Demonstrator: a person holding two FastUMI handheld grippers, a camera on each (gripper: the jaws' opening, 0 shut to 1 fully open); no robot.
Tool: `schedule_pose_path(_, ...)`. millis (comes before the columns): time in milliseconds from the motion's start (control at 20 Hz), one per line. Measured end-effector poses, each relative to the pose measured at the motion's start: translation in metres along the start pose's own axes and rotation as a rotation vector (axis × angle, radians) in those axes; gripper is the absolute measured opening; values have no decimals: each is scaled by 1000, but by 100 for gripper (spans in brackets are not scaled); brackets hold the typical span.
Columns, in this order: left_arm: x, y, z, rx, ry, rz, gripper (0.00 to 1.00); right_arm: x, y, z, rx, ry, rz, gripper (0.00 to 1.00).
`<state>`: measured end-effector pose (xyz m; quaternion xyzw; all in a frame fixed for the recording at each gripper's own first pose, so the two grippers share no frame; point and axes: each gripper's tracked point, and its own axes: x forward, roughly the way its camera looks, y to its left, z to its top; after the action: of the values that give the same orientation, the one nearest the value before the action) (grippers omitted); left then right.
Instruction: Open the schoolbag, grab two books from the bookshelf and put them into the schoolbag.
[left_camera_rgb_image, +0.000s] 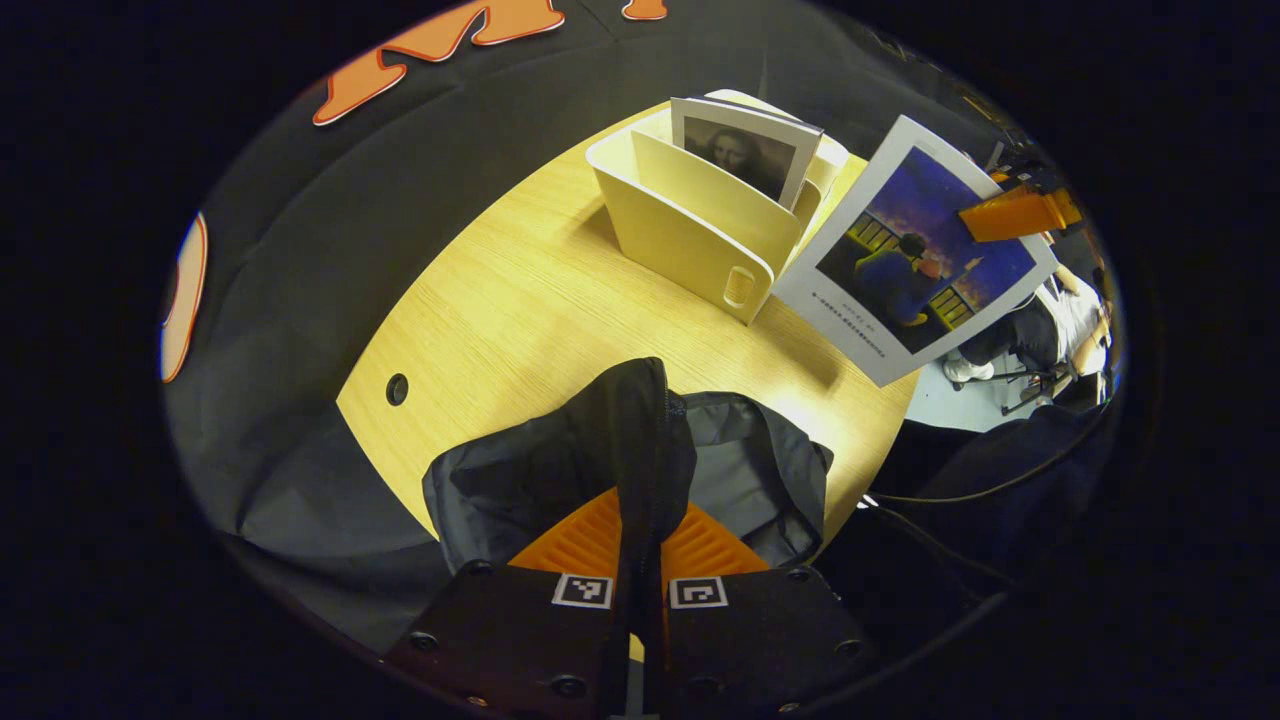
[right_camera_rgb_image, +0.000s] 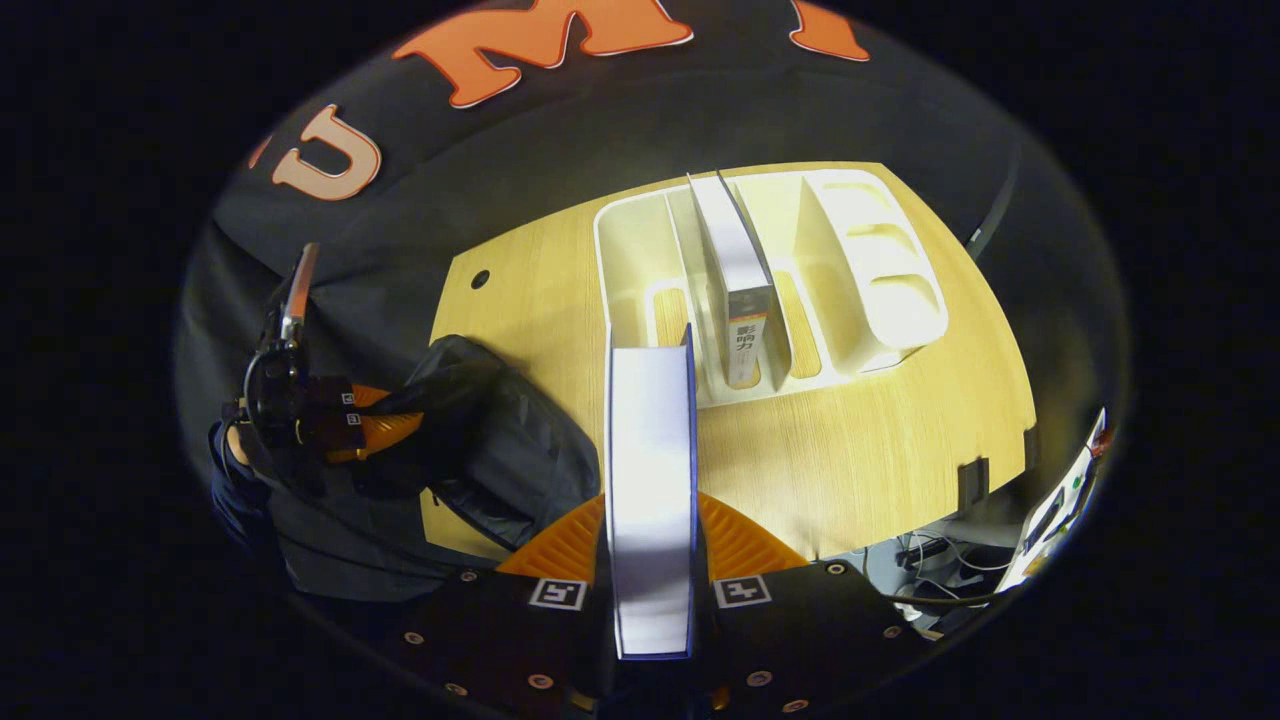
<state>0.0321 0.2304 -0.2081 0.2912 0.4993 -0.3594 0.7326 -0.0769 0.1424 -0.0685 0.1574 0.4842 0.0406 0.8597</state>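
Over the table (right_camera_rgb_image: 850, 440), right gripper (right_camera_rgb_image: 650, 545) jaws clamp a book (right_camera_rgb_image: 650, 480).

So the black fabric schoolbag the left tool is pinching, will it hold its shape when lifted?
Probably not. The black fabric schoolbag drapes in folds from the left tool, so it looks floppy. Its mouth may sag shut unless held. It seems light, lying slumped on the wooden table.

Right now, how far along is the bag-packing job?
Roughly midway. The schoolbag looks open: the left claw is shut on a raised flap of it. In hand: the right claw is shut on the first book, lifted clear of the bookshelf, not yet in the bag. Left: put it in, then fetch the second book standing in the bookshelf.
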Motion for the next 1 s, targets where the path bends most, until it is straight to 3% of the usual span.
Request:
schedule_pose_path(150, -2, -1, 1, -27, -4, -7, 7, -4, 4, -9, 38, -20, 54, 31)
schedule_pose_path(550, -13, 2, 5, -99, -47, -18, 7, 34, 54, -35, 258, -24, 335, 30)
schedule_pose_path(1000, -21, 7, 3, -153, -83, -14, 7, 78, 117, -24, 392, -77, 544, 30)
